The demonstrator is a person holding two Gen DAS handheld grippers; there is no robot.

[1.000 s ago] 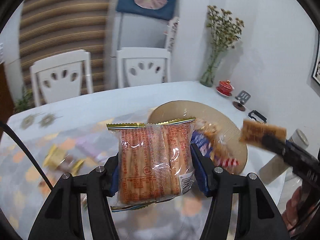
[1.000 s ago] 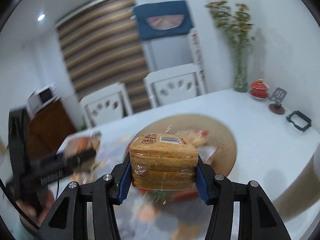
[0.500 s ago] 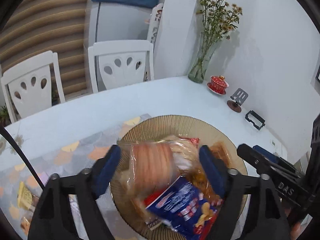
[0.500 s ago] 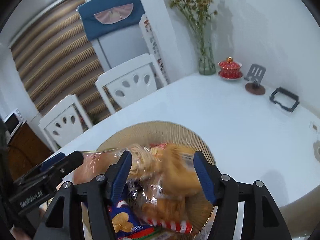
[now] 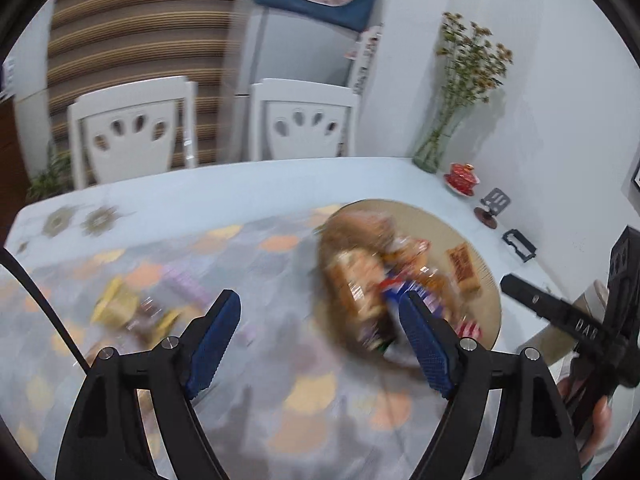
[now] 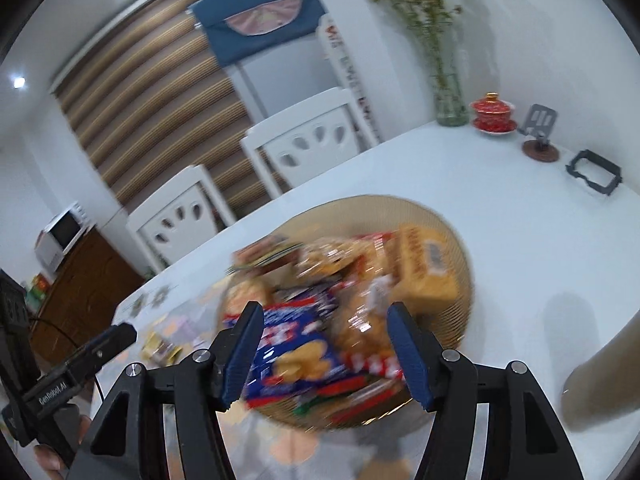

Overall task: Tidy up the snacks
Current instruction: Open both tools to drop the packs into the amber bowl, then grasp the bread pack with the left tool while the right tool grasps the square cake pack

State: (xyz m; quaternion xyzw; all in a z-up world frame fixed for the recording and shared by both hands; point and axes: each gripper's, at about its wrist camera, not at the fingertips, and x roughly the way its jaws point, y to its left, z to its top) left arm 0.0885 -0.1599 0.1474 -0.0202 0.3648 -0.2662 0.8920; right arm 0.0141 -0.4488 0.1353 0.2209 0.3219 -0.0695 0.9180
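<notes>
While our left gripper hangs over the patterned surface, its jaws stand wide with nothing between them. Our right gripper hovers above the snack-filled woven tray, jaws likewise parted and holding nothing.

The left tongs stand open with nothing between the blue pads, above the patterned worktop, while the round basket of blurred snack packets lies just right, and the right tongs reach in from the right edge.
</notes>
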